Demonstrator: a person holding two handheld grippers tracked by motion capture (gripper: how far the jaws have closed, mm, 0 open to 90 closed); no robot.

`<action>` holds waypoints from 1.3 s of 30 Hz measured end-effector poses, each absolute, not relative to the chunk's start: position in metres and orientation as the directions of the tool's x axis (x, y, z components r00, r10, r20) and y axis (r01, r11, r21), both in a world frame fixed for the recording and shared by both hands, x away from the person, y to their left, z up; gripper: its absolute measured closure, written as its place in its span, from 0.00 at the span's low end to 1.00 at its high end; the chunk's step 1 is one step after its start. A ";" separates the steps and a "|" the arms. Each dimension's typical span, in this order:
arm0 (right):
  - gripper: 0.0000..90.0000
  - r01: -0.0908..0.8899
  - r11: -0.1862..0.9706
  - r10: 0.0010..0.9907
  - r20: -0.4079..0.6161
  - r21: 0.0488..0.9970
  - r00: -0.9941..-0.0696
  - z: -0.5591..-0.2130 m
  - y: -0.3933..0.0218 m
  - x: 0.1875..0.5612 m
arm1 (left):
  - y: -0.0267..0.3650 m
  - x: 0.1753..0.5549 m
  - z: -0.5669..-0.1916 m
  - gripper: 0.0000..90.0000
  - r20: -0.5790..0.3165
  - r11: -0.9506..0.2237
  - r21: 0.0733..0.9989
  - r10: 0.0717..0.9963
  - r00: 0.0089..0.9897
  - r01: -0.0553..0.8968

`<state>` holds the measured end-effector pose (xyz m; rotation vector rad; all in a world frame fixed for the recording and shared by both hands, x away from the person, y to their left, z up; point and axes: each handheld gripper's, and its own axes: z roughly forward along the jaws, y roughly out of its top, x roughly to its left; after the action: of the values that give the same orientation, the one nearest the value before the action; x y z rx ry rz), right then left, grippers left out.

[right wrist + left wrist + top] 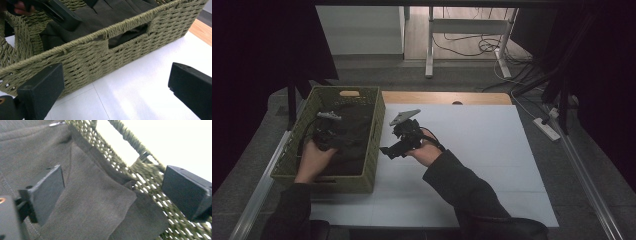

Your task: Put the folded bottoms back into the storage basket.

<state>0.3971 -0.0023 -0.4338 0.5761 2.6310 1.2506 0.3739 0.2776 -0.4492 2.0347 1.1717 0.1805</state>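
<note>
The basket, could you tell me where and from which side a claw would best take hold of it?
Probably by the handle slot in the side wall of the basket that faces the right claw. The braided rim above the slot is narrow enough to pinch, one jaw through the slot and one over the rim. Come from the white table side, where that open claw already points.

A woven olive-green basket point(374, 145) is holding dark charcoal cloth point(87, 202), sitting on a white table point(482, 150) beside black jaws

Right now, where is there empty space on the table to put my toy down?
The white table top is bare right of the green woven basket, from the right gripper to the far right edge. The basket is crowded: dark cloth and the left gripper fill it.
</note>
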 end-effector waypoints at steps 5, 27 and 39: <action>0.01 0.279 0.561 0.417 0.025 0.780 -0.909 -0.434 -0.008 0.395 | 0.278 0.365 -0.443 0.00 -0.225 -0.281 0.693 0.790 0.570 0.664; 0.00 0.282 0.544 0.412 0.042 0.790 -0.910 -0.445 -0.036 0.386 | 0.272 0.324 -0.436 0.00 -0.222 -0.280 0.727 0.768 0.601 0.627; 0.00 0.291 0.565 0.417 0.037 0.772 -0.908 -0.451 -0.048 0.383 | 0.271 0.290 -0.436 0.00 -0.253 -0.228 0.756 0.763 0.596 0.613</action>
<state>0.3832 -0.0480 -0.4512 0.6021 2.6447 1.2634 0.2904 0.2712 -0.4357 1.9373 1.0979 0.2127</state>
